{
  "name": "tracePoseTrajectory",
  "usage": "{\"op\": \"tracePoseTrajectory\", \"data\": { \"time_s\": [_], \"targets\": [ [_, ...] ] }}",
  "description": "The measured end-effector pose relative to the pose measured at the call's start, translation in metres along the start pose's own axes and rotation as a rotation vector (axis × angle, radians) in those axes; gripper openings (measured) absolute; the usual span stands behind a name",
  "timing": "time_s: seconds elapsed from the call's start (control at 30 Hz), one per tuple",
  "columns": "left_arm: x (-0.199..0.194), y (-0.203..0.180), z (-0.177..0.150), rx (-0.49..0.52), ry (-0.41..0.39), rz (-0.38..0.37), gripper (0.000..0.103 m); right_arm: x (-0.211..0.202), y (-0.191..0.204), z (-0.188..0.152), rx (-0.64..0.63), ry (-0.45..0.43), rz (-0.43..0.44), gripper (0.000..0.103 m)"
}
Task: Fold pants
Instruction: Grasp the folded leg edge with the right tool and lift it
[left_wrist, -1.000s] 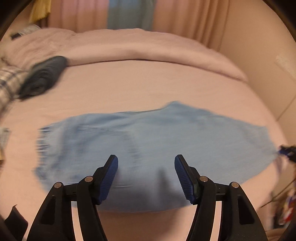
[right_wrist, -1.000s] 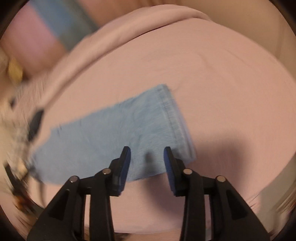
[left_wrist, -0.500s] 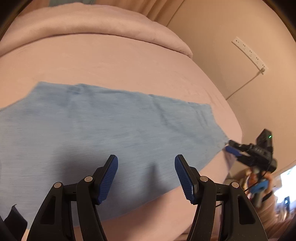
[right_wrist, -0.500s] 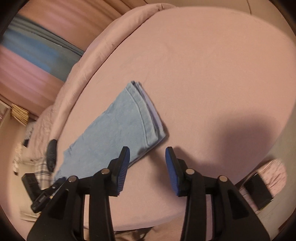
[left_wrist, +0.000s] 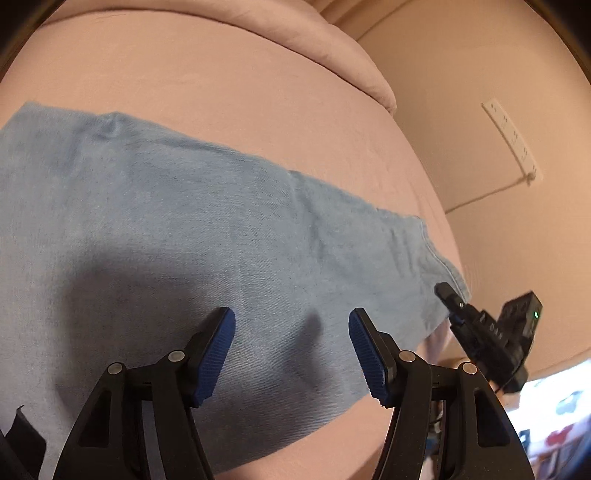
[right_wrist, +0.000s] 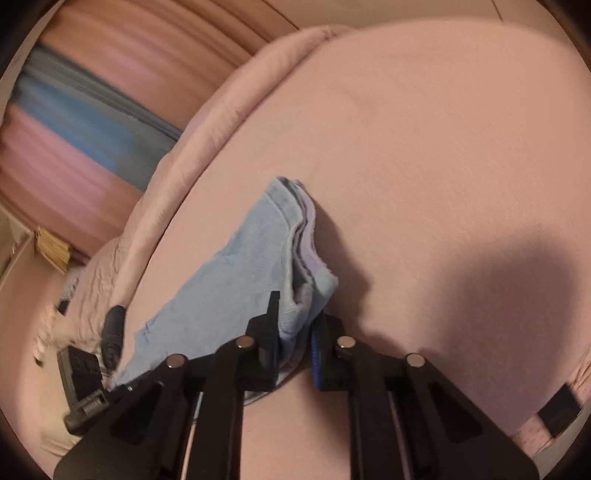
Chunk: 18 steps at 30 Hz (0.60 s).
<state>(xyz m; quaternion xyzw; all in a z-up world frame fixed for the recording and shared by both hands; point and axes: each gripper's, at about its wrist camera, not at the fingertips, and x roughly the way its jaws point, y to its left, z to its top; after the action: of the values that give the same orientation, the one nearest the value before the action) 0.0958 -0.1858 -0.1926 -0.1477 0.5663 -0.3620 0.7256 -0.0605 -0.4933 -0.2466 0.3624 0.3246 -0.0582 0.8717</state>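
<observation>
The pants (left_wrist: 207, 236), pale blue denim already doubled lengthwise, lie flat across the pink bed (left_wrist: 229, 85), near its front edge. The step in hand looks like the start of the next fold: taking hold of one end so it can be carried over the rest.

The right claw (right_wrist: 293, 347) has just been closing, and its jaws now pinch the stacked hem layers at the near corner of the leg end, the cloth bunching up between the pads. The left claw (left_wrist: 291, 354) is released, its blue pads spread wide, hovering over the middle of the fabric with nothing between them; whether its tips touch the denim is hard to tell from this angle.

The next move probably calls for the left claw to come down on the near edge and close, so that both lift together and the layers stay aligned; a one-sided pull would likely skew them.

Around: a rolled pink duvet (left_wrist: 332, 48) along the far side, a power strip (left_wrist: 511, 138) on the wall, striped curtains (right_wrist: 74, 122), and a dark rolled garment (right_wrist: 112, 332) beyond the far end. The bed around the pants is bare, so nothing blocks the fold.
</observation>
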Motion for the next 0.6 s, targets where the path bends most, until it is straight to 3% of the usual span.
{"op": "tracePoseTrajectory", "data": {
  "time_s": [0.13,0.4,0.6],
  "targets": [
    [-0.002,0.002,-0.002,-0.024,-0.001,-0.021,0.064,-0.005,0.043,0.000,-0.201,-0.035,-0.012,0.011],
    [-0.009,0.003,0.002,-0.063,-0.032,-0.140,0.064,0.000,0.083,-0.018,-0.433,-0.016,-0.007,0.011],
    [-0.017,-0.006,0.010,-0.096,-0.073,-0.294,0.064,0.016,0.107,-0.028,-0.552,0.028,0.017,0.012]
  ]
}}
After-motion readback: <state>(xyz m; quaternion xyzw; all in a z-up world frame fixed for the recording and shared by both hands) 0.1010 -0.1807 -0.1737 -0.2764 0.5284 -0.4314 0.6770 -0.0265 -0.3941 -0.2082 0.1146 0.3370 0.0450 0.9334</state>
